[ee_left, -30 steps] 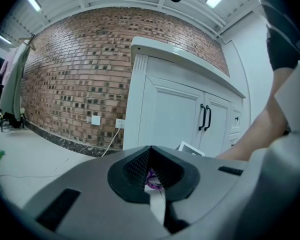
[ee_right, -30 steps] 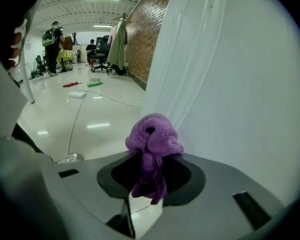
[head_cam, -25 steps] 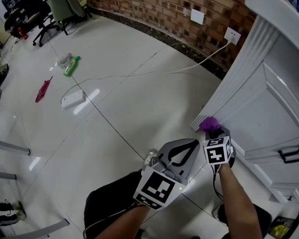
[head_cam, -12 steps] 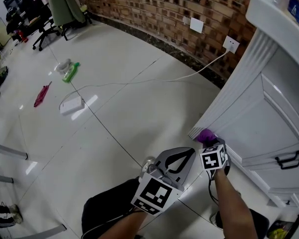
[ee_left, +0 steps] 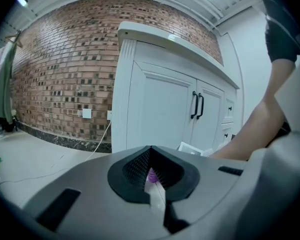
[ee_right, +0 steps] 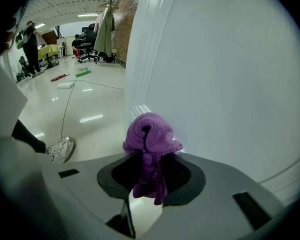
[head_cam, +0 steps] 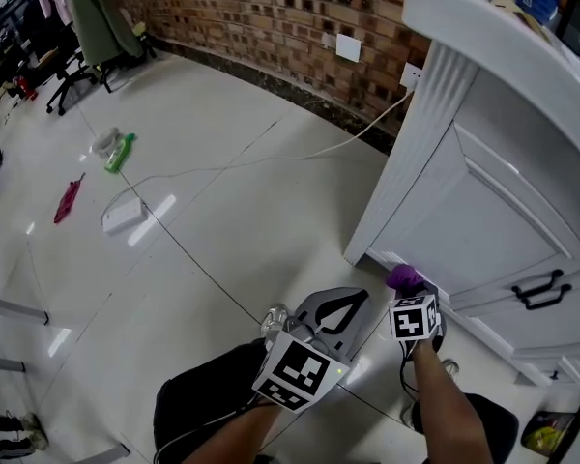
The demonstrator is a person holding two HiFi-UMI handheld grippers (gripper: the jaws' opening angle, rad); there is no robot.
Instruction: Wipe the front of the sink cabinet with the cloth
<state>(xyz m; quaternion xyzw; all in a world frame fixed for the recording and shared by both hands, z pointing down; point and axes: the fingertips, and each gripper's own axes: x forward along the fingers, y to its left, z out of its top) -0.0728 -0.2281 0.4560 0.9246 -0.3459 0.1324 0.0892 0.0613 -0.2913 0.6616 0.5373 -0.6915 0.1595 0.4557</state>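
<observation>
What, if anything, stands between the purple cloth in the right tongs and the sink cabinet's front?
Nothing visible does: the cloth, clamped in the right tongs, sits directly at the foot of the white cabinet front.

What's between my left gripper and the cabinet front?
The purple cloth, clamped in the right gripper; the left gripper view shows it beyond the left gripper.
</observation>
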